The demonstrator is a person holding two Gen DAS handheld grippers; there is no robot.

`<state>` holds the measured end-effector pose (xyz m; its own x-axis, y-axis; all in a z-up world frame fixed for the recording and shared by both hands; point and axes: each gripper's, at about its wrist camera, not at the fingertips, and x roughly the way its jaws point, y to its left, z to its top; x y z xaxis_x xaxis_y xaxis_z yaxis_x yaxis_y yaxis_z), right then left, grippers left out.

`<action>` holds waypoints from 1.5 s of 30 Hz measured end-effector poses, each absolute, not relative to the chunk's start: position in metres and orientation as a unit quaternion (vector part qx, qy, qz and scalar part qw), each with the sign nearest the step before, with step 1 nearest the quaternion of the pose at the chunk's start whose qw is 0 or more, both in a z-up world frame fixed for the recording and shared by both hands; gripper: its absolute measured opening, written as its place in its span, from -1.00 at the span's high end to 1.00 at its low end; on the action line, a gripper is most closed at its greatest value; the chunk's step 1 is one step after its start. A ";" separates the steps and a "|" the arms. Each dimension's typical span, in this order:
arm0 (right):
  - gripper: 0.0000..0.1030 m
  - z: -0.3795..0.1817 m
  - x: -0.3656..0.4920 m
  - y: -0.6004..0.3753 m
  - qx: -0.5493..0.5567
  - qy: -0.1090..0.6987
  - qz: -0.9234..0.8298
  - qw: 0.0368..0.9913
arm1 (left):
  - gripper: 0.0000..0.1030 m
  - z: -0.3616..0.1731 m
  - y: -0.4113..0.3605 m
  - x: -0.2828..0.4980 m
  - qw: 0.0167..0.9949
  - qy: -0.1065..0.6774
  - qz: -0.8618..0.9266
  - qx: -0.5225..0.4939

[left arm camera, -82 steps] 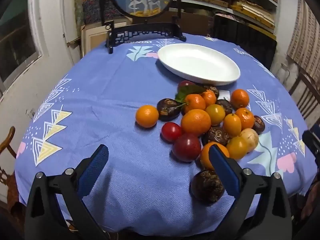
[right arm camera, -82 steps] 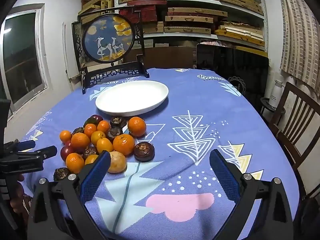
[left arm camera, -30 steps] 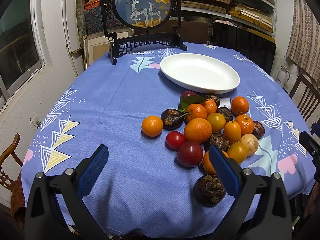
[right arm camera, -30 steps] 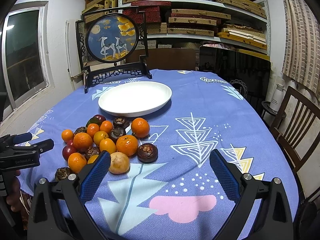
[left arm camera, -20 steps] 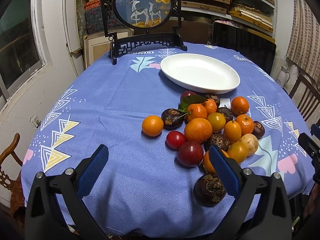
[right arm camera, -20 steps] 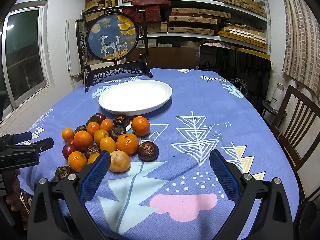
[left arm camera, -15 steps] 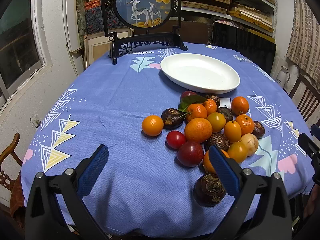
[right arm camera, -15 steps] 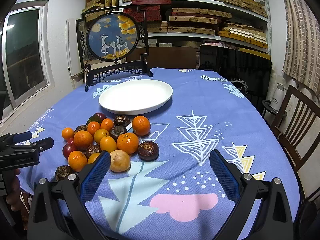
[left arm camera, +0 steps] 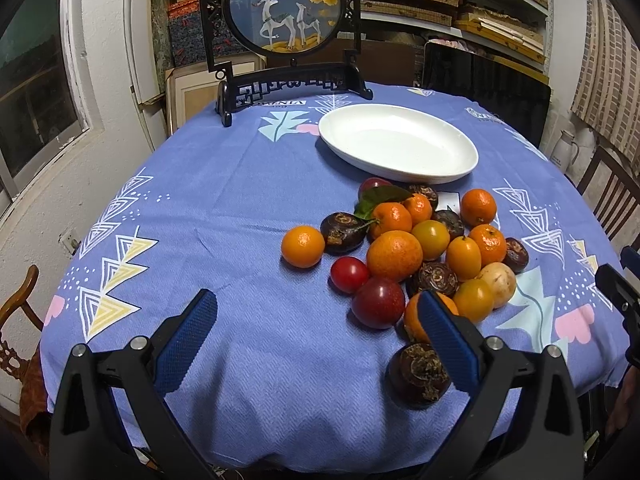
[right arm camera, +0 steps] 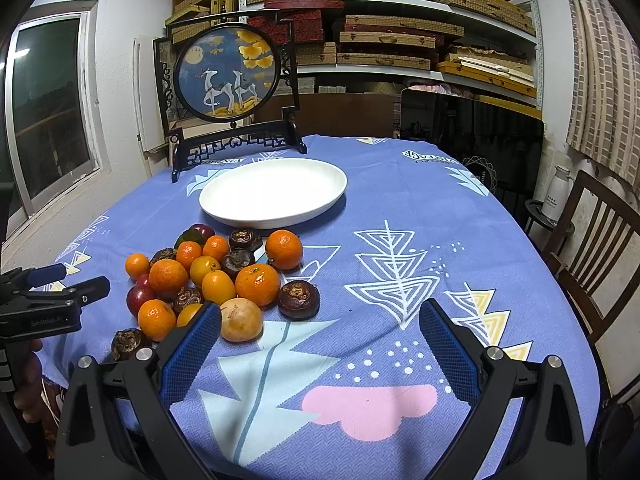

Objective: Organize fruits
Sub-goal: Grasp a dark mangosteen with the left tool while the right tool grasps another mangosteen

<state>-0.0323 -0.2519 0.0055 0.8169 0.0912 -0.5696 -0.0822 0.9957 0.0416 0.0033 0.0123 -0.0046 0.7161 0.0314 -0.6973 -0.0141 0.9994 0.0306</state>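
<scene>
A pile of fruit (left arm camera: 420, 248) lies on the blue tablecloth: several oranges, yellow kumquats, dark brown mangosteens, red plums and a small red tomato (left arm camera: 349, 275). It also shows in the right wrist view (right arm camera: 208, 276). An empty white oval plate (left arm camera: 400, 148) stands just behind the pile, and the right wrist view shows it too (right arm camera: 274, 192). My left gripper (left arm camera: 320, 336) is open and empty, held above the near table edge left of the pile. My right gripper (right arm camera: 320, 344) is open and empty, right of the pile.
A black framed round deer picture (left arm camera: 288, 12) stands at the table's far edge. A wooden chair (right arm camera: 592, 256) is at the right. Shelves of boxes fill the back wall. One lone mangosteen (left arm camera: 420, 372) lies near the front table edge.
Both grippers rose and tilted up slightly since 2.7 s ago, so the table appears lower in view. The fruit and plate have not moved.
</scene>
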 end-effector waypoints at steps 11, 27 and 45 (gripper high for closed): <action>-0.93 0.000 -0.033 -0.252 0.012 0.310 0.057 0.949 | -0.85 -0.037 -0.012 -0.008 0.913 0.401 -0.061 0.049; -0.93 -0.002 -0.028 -0.262 0.015 0.319 0.058 0.946 | 0.17 -0.051 -0.034 -0.015 0.901 0.412 -0.116 0.070; -0.62 -0.047 0.063 -0.233 -0.090 0.418 0.145 0.892 | 0.17 -0.028 -0.004 -0.011 0.921 0.371 -0.109 0.036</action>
<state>0.0629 -0.2334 -0.0469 0.6090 0.1832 -0.7717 -0.3332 0.9420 -0.0392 -0.0115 -0.0035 -0.0276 0.7005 -0.1737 -0.6921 0.2269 0.9738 -0.0148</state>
